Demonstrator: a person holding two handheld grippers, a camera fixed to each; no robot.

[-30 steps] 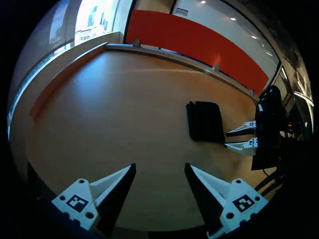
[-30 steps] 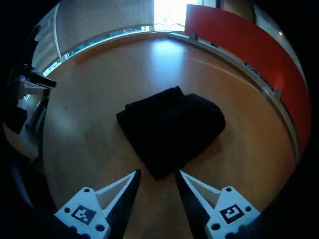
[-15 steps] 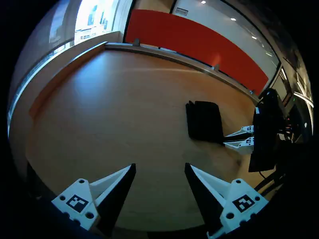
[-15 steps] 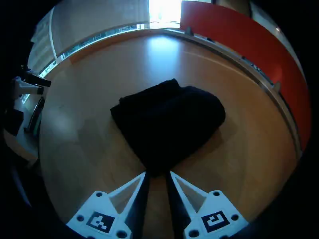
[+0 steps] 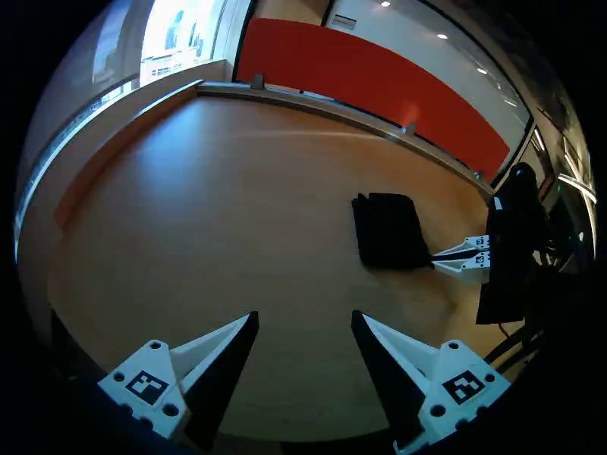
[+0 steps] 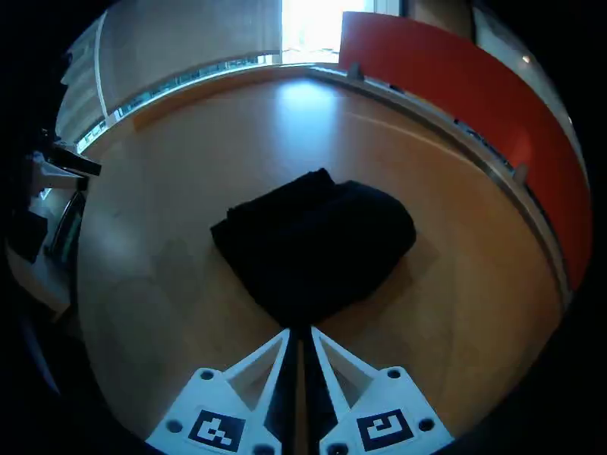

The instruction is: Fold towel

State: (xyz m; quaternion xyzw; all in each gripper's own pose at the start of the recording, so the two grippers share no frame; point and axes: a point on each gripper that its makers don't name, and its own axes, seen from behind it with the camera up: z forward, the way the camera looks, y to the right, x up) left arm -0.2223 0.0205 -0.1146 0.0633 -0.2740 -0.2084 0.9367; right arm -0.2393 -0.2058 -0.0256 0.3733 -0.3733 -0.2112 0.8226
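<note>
Closest to me in the left gripper view, my left gripper [image 5: 303, 315] hangs over bare wood with its jaws spread wide and nothing between them. The white fingers [image 5: 190, 364] angle in from the lower corners above the table [image 5: 228, 212]. In the right gripper view, my right gripper [image 6: 300, 332] has its jaws drawn down to a thin slit. The near corner of the towel [image 6: 319, 243] runs straight into the tips, so I read it as nipped between both of them. The towel is black and lies as a thick, rounded, already doubled bundle on the wooden top just ahead of those fingers, with its layered edge to the left in this view. From the left gripper's side, the same bundle lies well off to the right, around the middle depth of the table. The right gripper reaches in from the right edge to touch its nearer end. Beyond the towel the tabletop runs on, glossy with a pale reflection, to a metal rail [image 5: 341, 114] along its far edge. Behind the rail stands a long red wall panel [image 5: 379, 76], and a bright window [image 5: 178, 38] sits left of it.
</note>
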